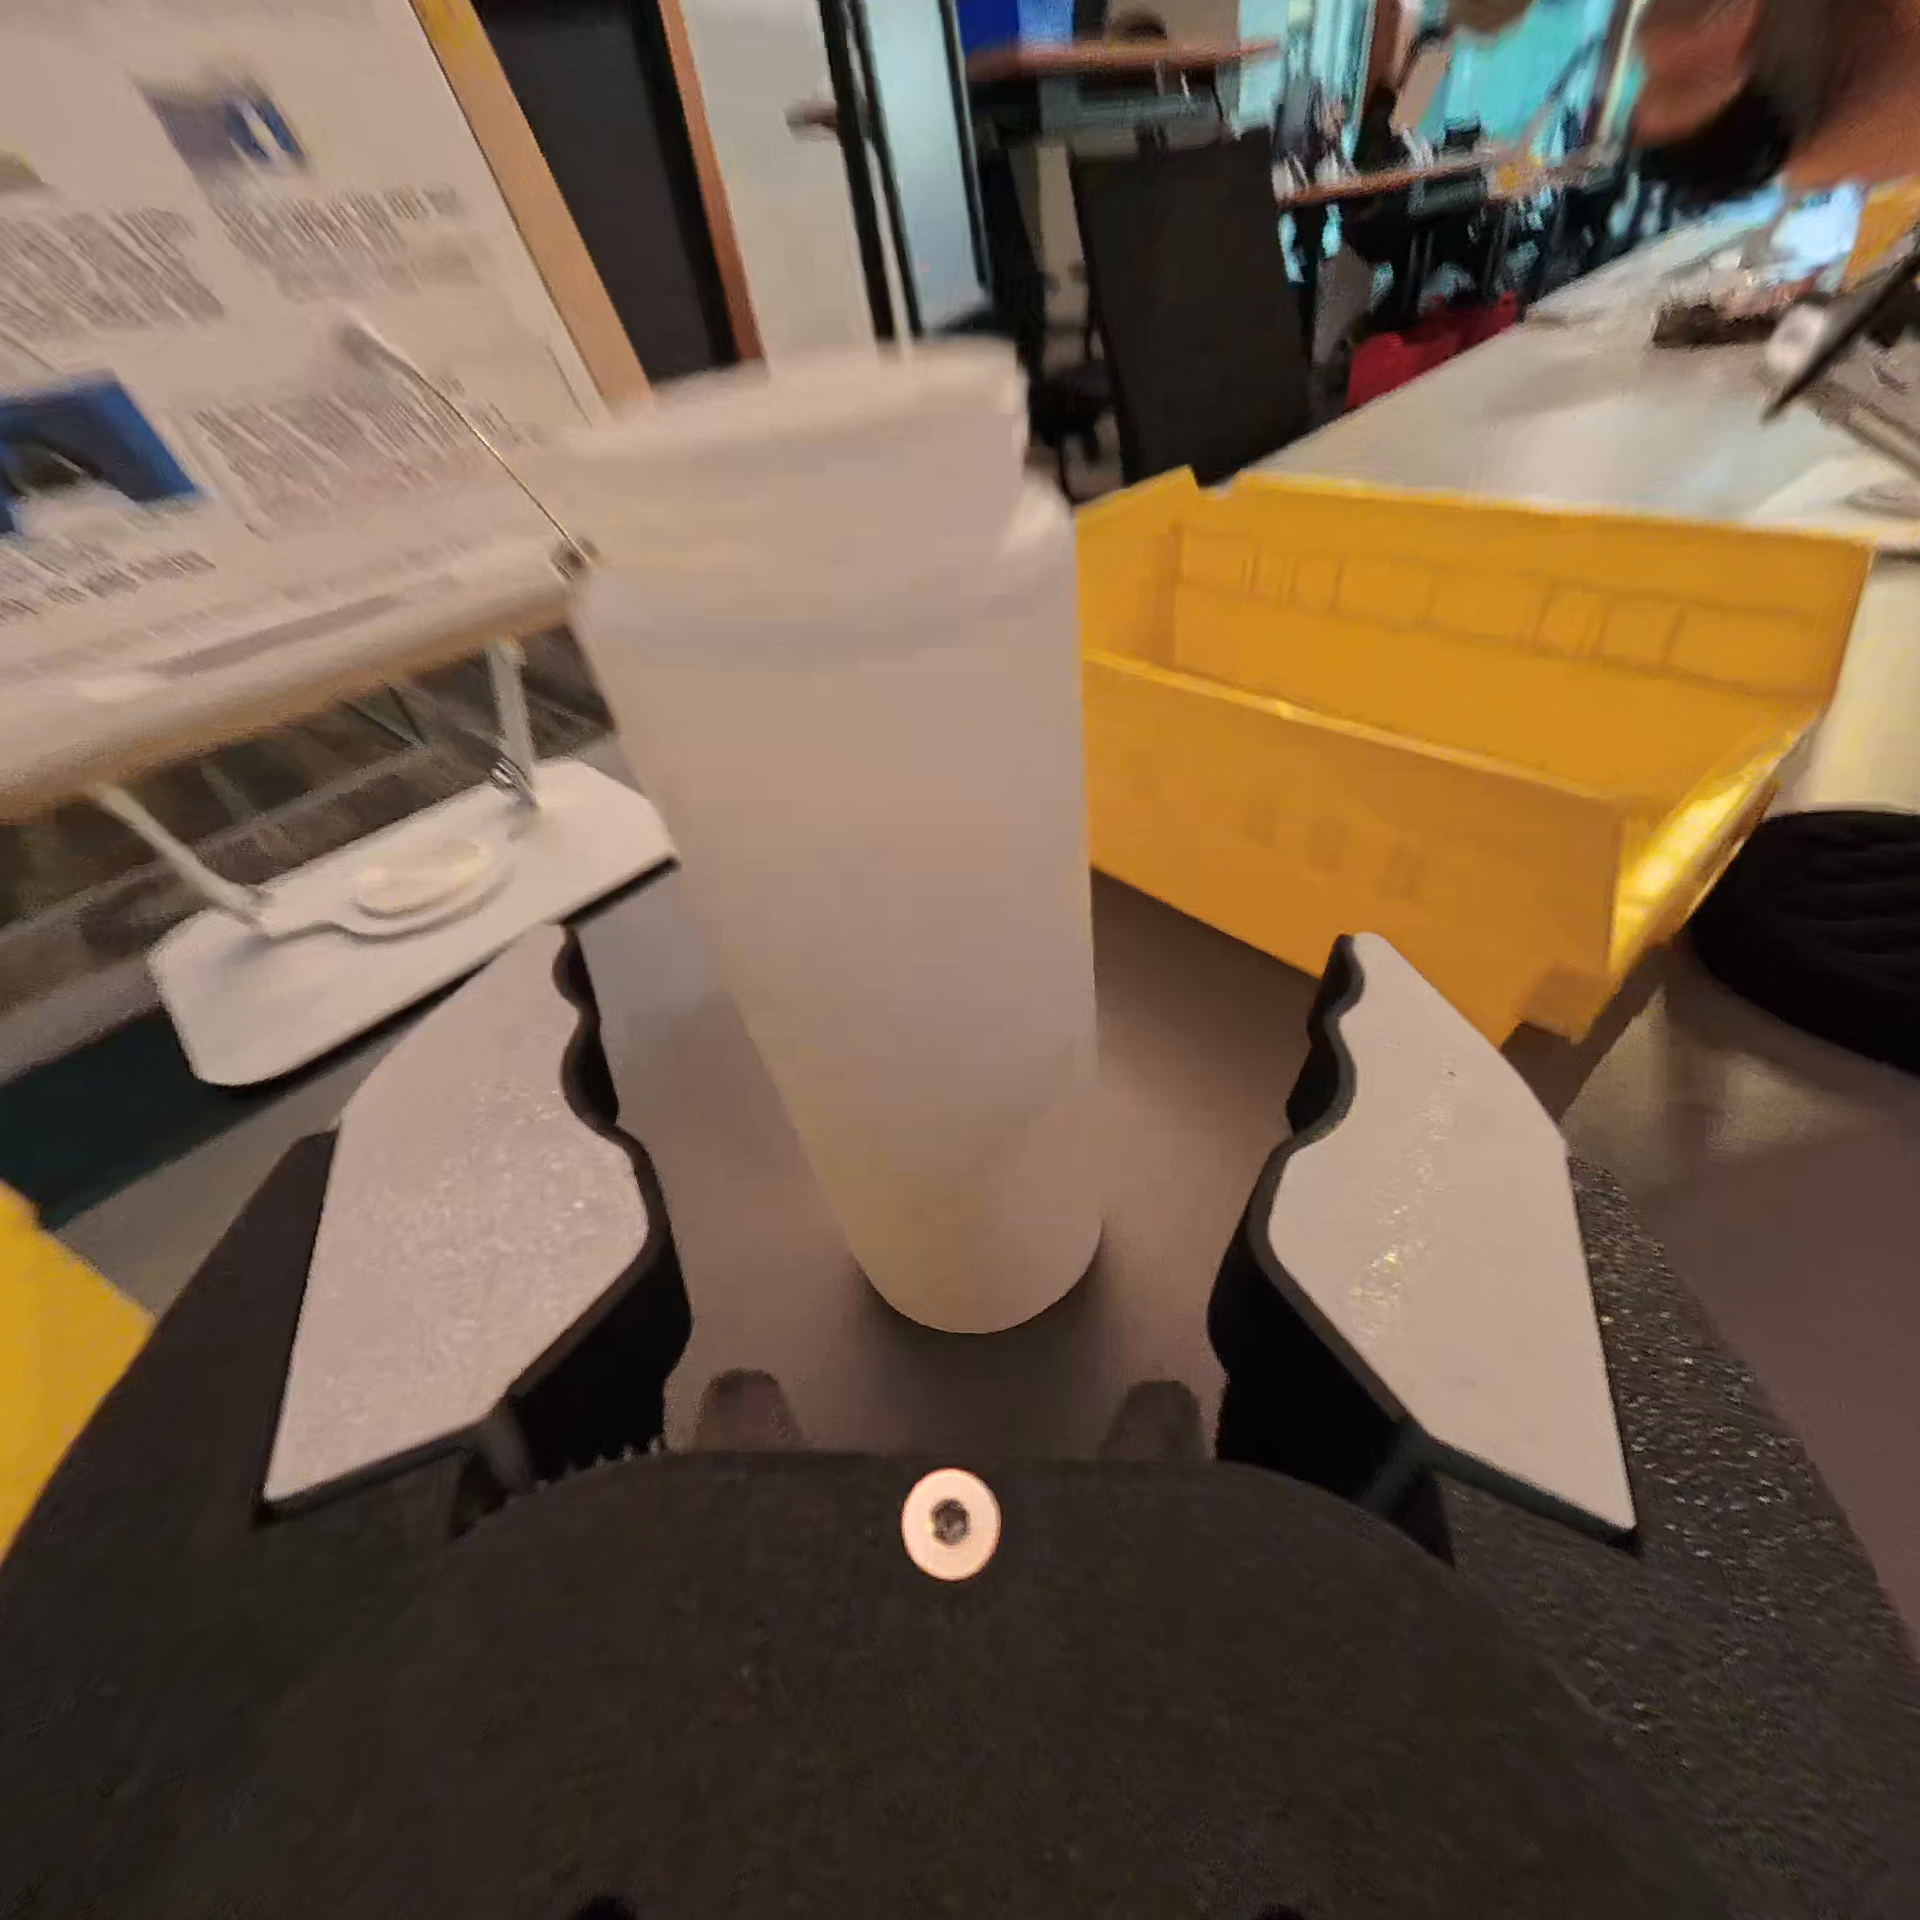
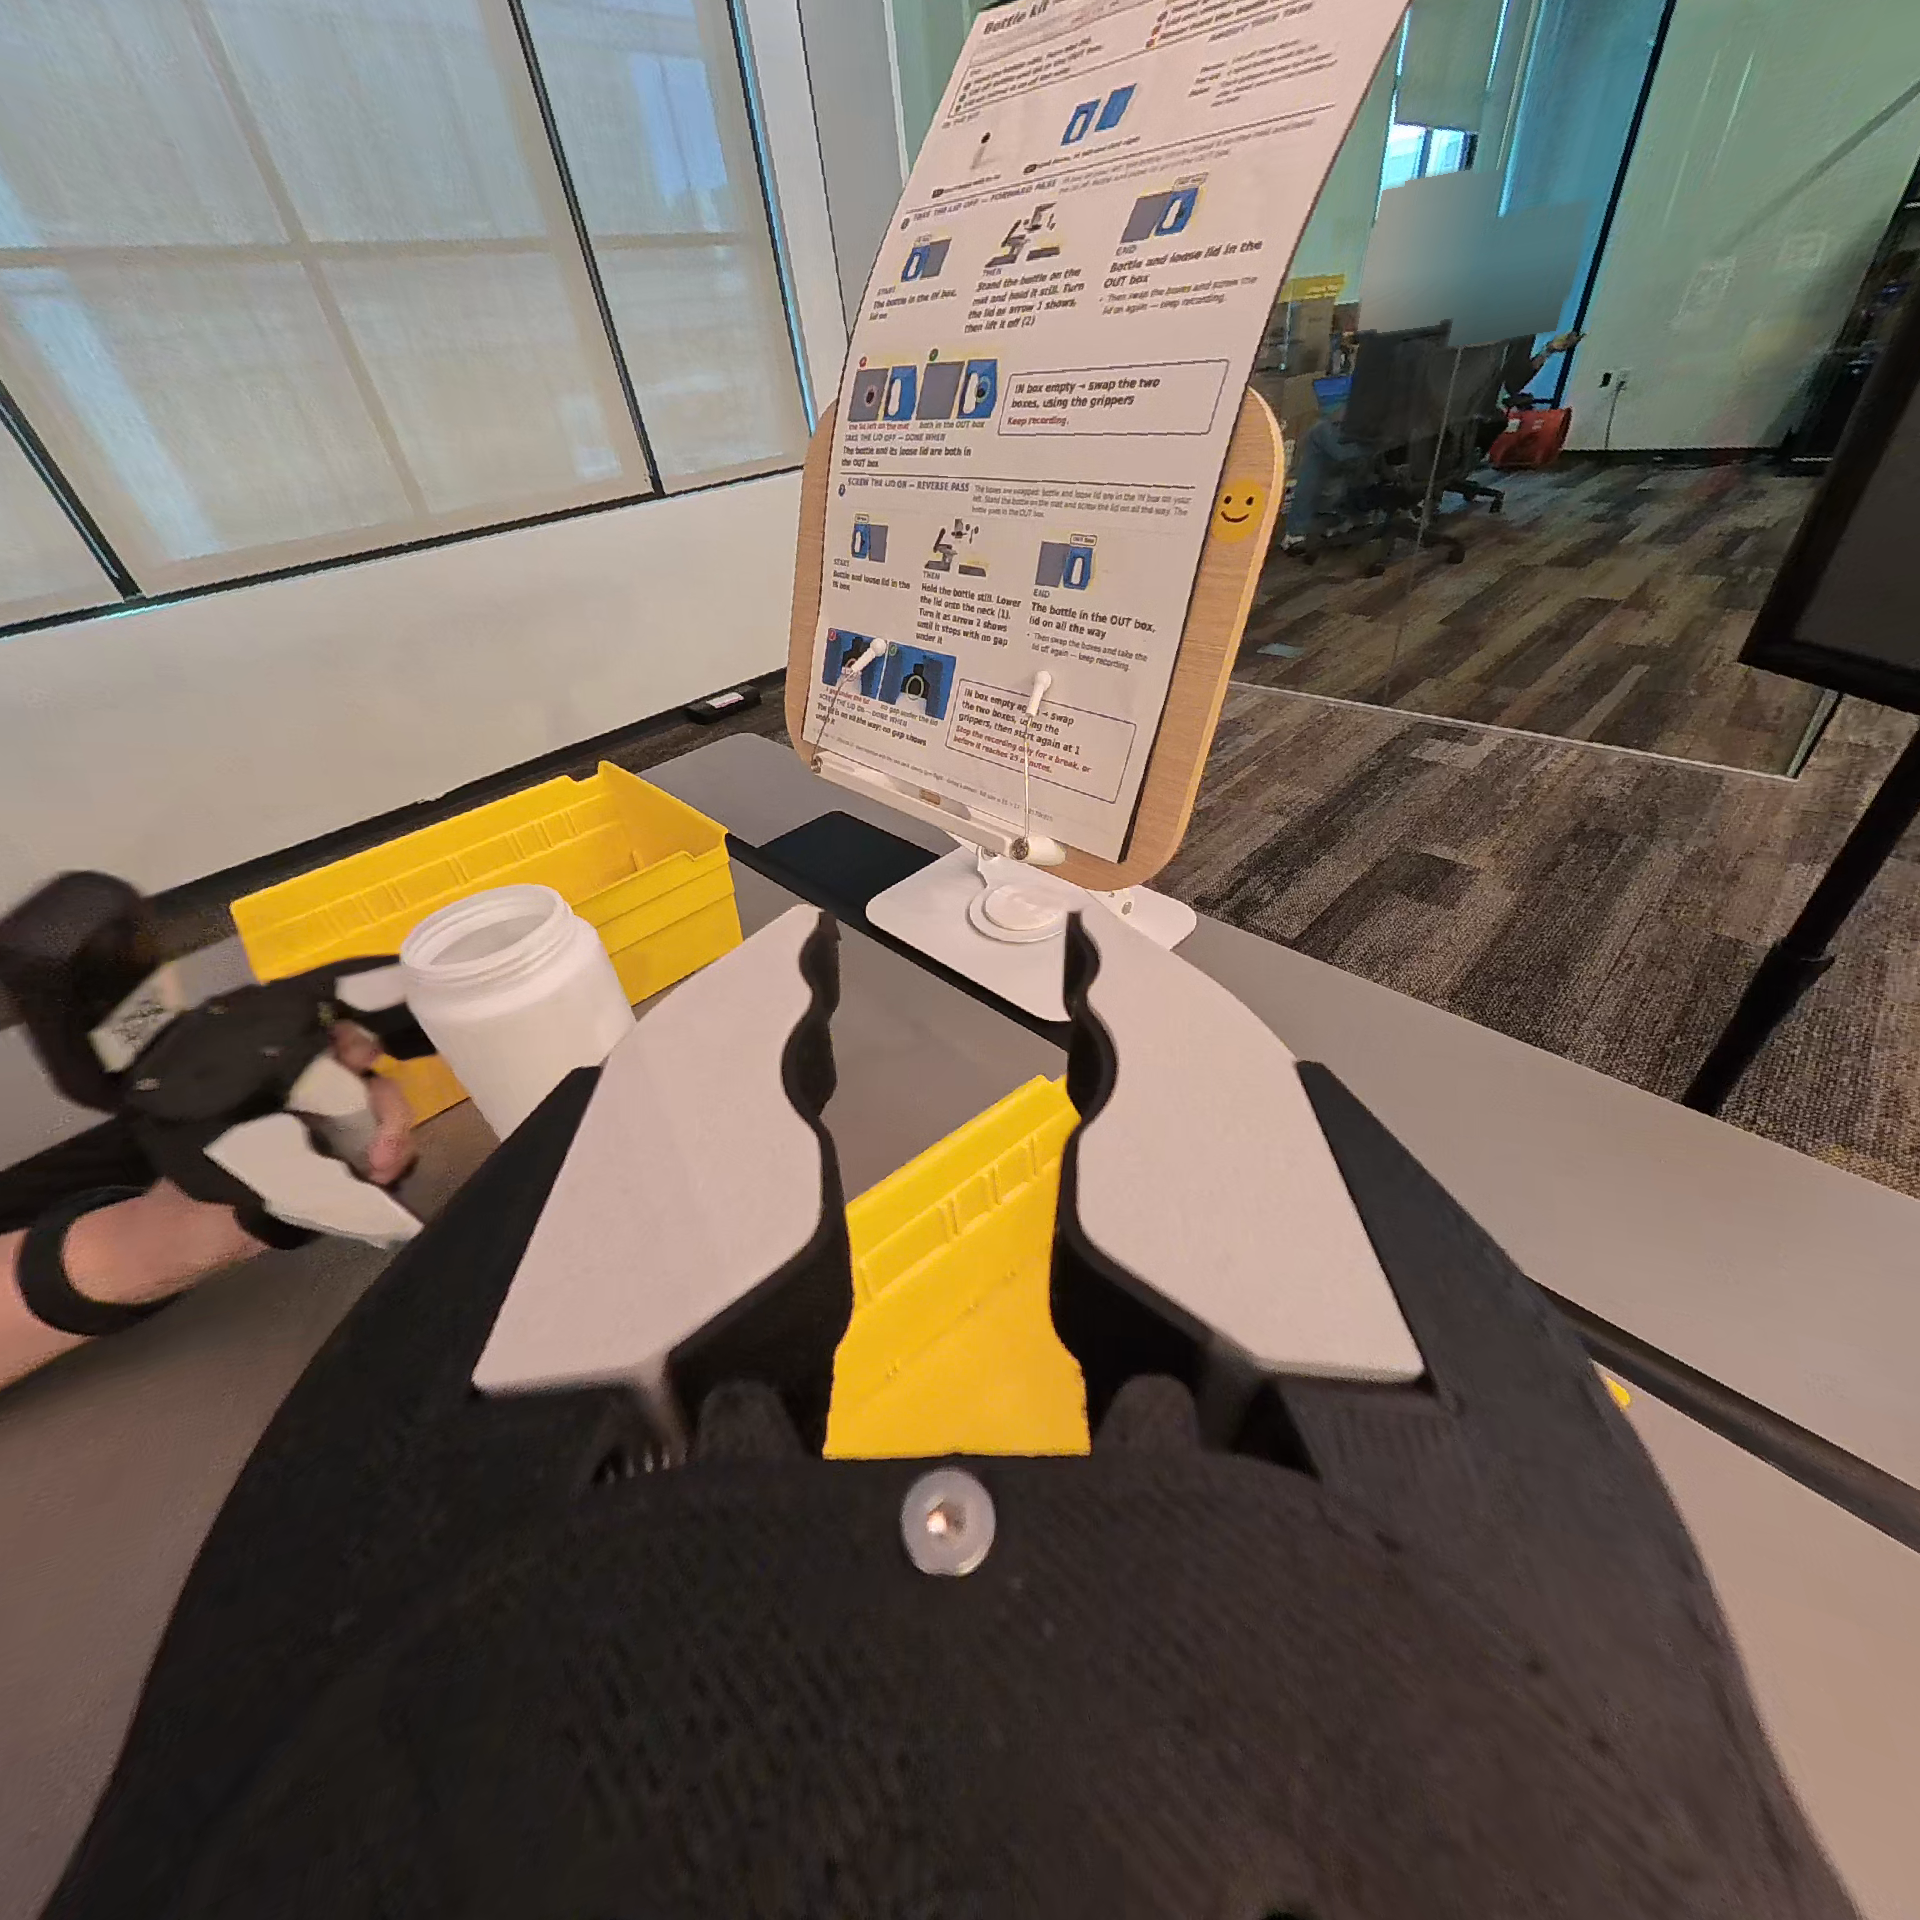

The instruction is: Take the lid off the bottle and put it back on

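Observation:
A white translucent bottle point(image 1: 914, 831) stands upright on the dark mat point(image 1: 727, 1164) between the fingers of my left gripper point(image 1: 956, 940). That gripper is open, with a gap on each side of the bottle. In the right wrist view the bottle point(image 2: 509, 997) has an open neck with no lid on it, and the left gripper point(image 2: 312, 1039) sits low around it. My right gripper point(image 2: 948, 925) is open and empty, held above a yellow bin point(image 2: 956, 1299). No lid shows in either view.
A second yellow bin point(image 1: 1403, 748) stands just behind the bottle; it also shows in the right wrist view point(image 2: 499, 862). An instruction sheet on a wooden stand point(image 2: 1039, 468) is at the table's far edge. A black object point(image 1: 1829, 935) lies at the right.

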`<act>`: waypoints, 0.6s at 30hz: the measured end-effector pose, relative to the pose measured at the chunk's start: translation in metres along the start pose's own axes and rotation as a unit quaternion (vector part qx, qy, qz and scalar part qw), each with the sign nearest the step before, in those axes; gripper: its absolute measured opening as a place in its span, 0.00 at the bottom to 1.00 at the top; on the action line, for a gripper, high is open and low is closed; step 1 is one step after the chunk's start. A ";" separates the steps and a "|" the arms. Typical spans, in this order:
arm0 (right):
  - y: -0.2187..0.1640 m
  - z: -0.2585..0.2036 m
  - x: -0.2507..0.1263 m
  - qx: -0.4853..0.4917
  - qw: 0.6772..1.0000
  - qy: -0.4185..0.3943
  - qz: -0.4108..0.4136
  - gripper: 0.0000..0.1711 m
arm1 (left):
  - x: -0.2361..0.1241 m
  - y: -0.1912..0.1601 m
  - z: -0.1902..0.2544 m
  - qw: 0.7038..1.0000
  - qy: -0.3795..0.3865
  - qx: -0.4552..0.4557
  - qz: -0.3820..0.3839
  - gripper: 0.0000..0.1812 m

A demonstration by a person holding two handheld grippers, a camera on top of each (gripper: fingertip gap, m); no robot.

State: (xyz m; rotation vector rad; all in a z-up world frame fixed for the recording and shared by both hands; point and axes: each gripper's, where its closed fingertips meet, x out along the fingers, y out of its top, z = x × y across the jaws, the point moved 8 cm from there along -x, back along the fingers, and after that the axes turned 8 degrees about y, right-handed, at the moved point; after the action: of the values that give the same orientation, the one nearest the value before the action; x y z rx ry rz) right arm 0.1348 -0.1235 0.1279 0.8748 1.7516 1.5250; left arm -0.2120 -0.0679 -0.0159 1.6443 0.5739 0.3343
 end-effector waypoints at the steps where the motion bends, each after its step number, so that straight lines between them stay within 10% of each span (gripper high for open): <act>1: 0.000 0.001 -0.001 0.001 1.000 -0.002 0.000 0.25 | -0.013 0.009 -0.001 0.999 0.017 0.003 0.028 0.68; 5: -0.001 0.003 -0.004 0.006 1.000 -0.004 0.003 0.25 | -0.073 0.046 -0.025 0.986 0.103 0.057 0.114 0.46; 9: 0.001 0.002 -0.005 0.006 1.000 -0.004 0.007 0.25 | -0.107 0.064 -0.104 0.981 0.169 0.085 0.030 0.53; 18: -0.003 -0.004 0.003 -0.015 0.999 -0.018 -0.044 0.25 | -0.053 -0.049 -0.225 0.956 0.073 0.042 -0.280 0.56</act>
State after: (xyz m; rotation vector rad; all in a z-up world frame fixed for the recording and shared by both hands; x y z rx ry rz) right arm 0.1298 -0.1238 0.1256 0.7947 1.7154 1.4655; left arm -0.3829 0.0950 -0.0231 1.4685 1.1454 0.0122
